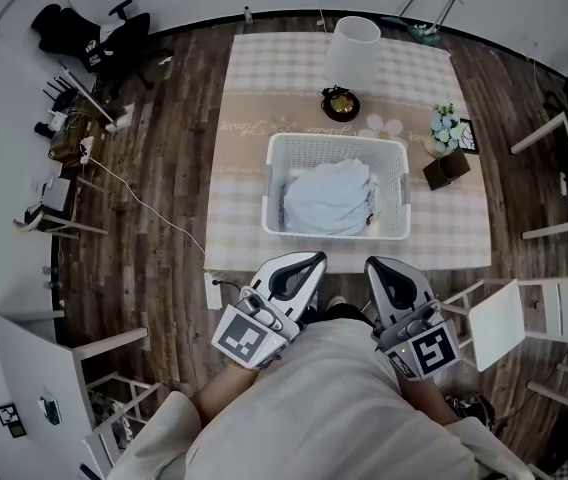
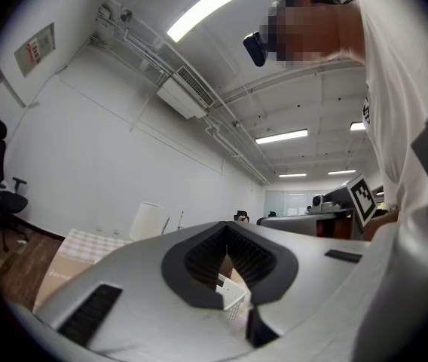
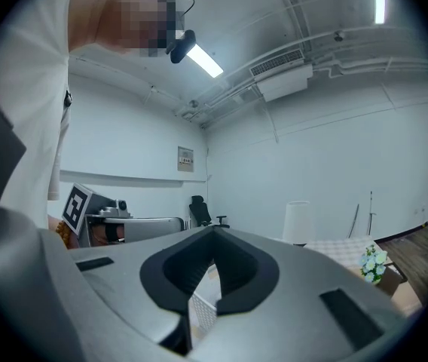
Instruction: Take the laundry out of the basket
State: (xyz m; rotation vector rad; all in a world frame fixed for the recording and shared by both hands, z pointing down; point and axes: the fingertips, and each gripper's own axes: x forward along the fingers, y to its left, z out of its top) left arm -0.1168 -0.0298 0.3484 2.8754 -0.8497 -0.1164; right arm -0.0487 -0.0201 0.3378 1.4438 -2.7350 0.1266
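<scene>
Basket point(image 1: 334, 139) open-topped, reachable from above; bare desk point(image 1: 236, 213) strip along its near and left sides. Behind it: lampshade point(image 1: 352, 50), small dark round dish point(image 1: 340, 103). Right of it: flower bunch point(image 1: 445, 126), dark box point(image 1: 446, 168). White chair point(image 1: 499, 323) crowds near-right corner.

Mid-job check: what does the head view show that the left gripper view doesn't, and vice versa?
Only the head view: pale blue laundry piled in the white basket, the flowers, and the left gripper and right gripper from above. Only the left gripper view: ceiling lights, a wall air conditioner, and its own jaws shut on nothing. Both: the checked tablecloth, the white tapered cylinder, and part of the basket.
</scene>
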